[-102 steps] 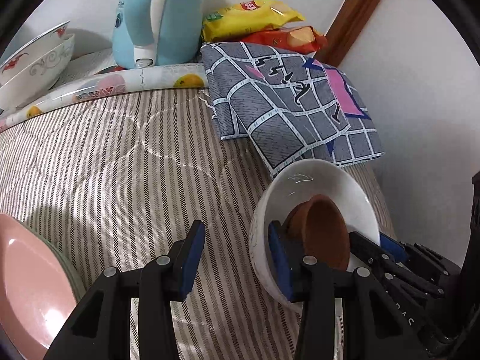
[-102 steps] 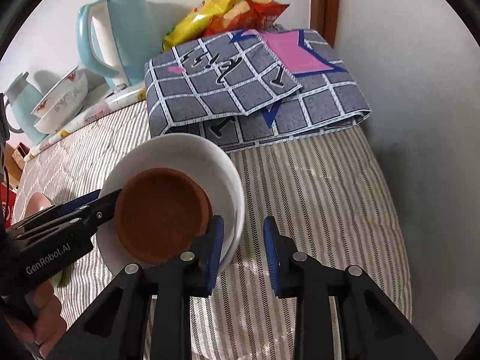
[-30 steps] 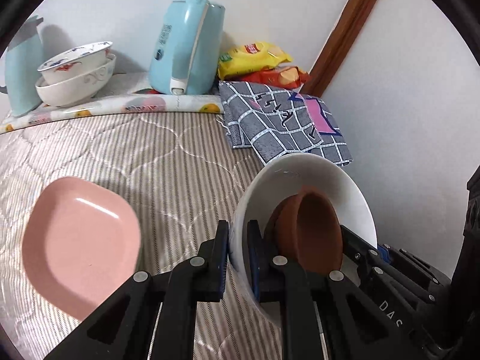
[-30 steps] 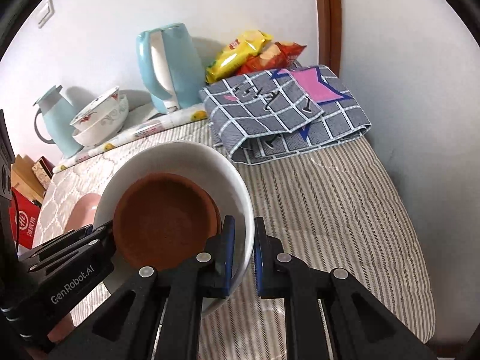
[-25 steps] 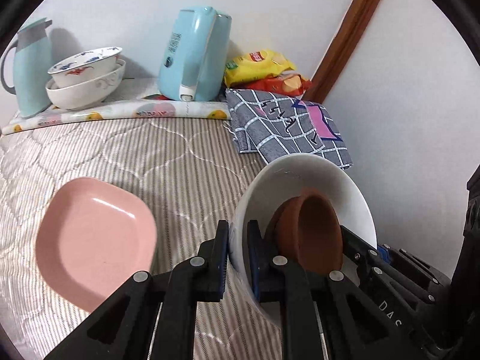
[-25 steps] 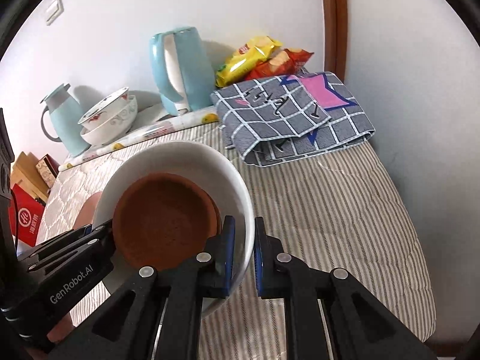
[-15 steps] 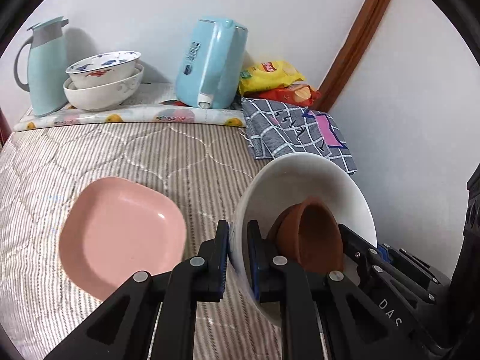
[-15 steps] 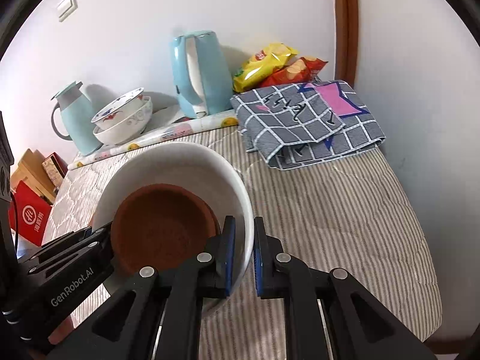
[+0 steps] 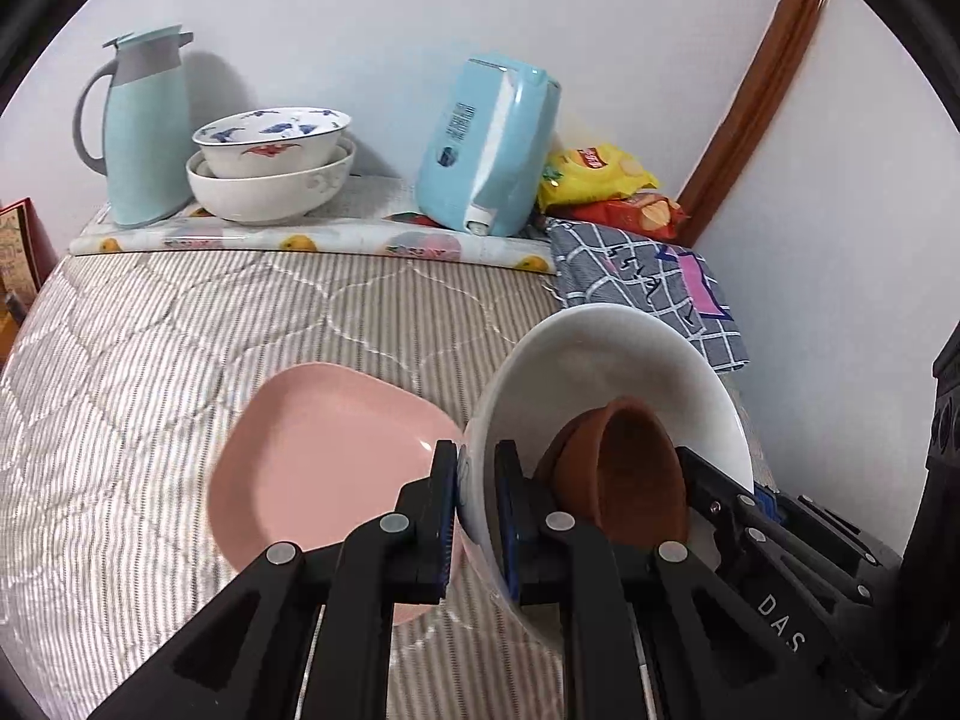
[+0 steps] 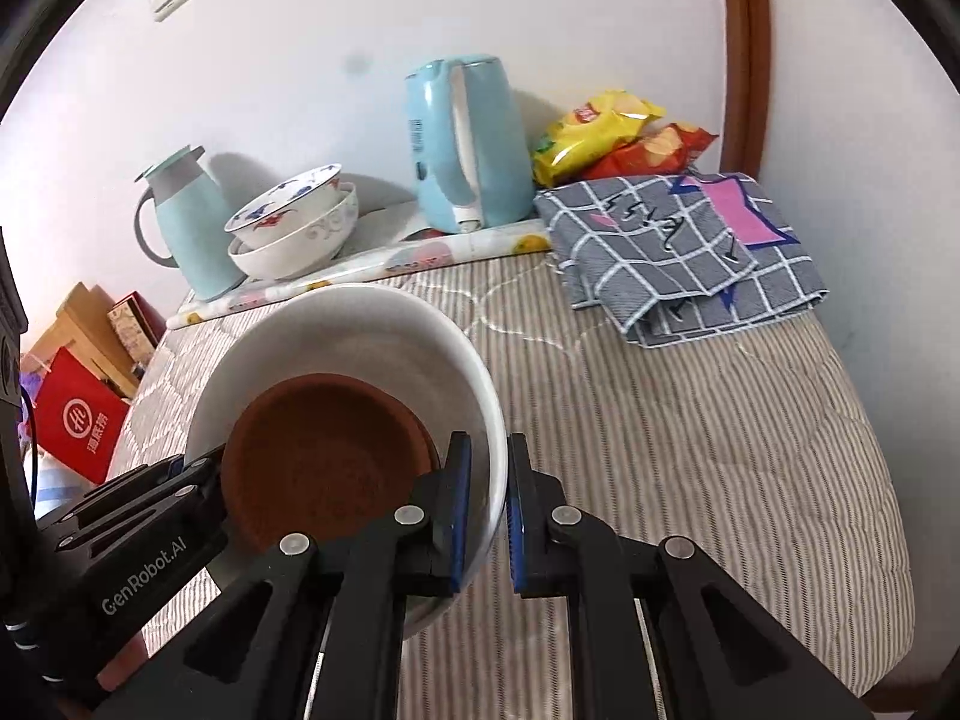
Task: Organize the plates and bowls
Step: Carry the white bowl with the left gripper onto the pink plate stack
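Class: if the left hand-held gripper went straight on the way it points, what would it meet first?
Probably the striped quilt, just past the pink plate; depth is unclear.

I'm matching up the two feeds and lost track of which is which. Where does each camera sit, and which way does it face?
Left wrist: on the left gripper, looking down along its fingers, clamped on the white bowl; beyond, the pink plate.
Right wrist: on the right gripper, clamped on the bowl's opposite rim, facing the folded checked cloth.
Shared: white bowl, brown bowl inside it, each other's gripper, blue kettle.
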### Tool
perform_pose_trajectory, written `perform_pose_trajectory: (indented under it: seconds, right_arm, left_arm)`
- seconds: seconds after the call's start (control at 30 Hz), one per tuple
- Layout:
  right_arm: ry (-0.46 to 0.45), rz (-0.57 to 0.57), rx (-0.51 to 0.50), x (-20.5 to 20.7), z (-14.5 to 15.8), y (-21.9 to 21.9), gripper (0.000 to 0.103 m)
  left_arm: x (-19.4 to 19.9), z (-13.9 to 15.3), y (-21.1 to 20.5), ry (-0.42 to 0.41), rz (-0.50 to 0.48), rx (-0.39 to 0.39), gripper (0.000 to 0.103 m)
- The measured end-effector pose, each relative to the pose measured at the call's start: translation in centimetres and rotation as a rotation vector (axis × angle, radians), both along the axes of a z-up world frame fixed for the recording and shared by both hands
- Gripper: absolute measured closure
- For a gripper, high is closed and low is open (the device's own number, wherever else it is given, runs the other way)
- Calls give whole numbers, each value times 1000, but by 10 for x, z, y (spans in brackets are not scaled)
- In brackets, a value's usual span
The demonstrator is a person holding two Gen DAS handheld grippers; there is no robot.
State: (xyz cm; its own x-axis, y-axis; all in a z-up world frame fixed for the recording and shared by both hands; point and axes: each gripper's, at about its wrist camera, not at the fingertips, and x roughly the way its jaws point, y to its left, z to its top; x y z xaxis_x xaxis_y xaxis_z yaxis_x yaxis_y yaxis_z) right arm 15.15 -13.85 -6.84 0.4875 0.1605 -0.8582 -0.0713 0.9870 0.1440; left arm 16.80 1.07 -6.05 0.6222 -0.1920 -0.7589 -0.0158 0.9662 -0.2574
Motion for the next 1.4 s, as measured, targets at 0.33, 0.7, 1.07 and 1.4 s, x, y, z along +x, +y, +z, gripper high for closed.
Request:
perform_pose_trajectory:
  seconds: [0.33,0.7,1.07,1.4]
  right_arm:
    - [2,31,12,7,-3,27,93]
    - [7,58,7,14,-6,49,93]
    - [19,74,1,20,-10,68,93]
    - [40,85,-3,23,-21,80,93]
  left_arm:
    - [0,0,28,4,37,2,90]
    - [2,-1,49,6,63,-11,90]
    - [6,-5,67,14,78,-20,90]
    - [7,-15,80,34,90,-31,90]
